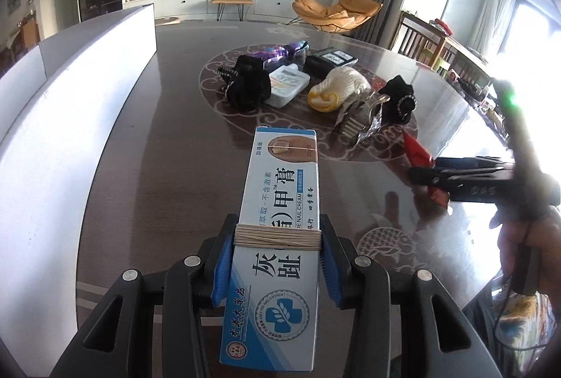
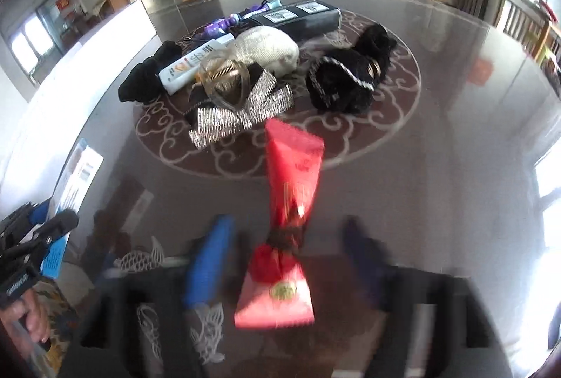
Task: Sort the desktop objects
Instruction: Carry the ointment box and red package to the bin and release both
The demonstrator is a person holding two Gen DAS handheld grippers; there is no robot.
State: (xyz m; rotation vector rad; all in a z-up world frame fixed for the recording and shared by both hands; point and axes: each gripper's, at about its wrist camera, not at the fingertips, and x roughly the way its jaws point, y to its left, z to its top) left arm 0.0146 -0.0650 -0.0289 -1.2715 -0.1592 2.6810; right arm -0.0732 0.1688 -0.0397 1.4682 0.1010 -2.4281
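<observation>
Left wrist view shows the white bin (image 1: 80,62) at the bench's (image 1: 168,139) far left, its inside hidden, and the left gripper (image 1: 277,259) fingers clamped on the nail cream box (image 1: 280,238). Only the right wrist view shows the right gripper (image 2: 287,259) fingers standing apart around the red pouch (image 2: 291,174), not pressing it, near the heap's silver bow (image 2: 238,115).

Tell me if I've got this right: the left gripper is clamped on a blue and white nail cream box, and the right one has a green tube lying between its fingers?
Not quite: the tube is red, as the right wrist view shows. The left gripper does clamp the nail cream box, and the tube does lie between the right gripper fingers.
</observation>
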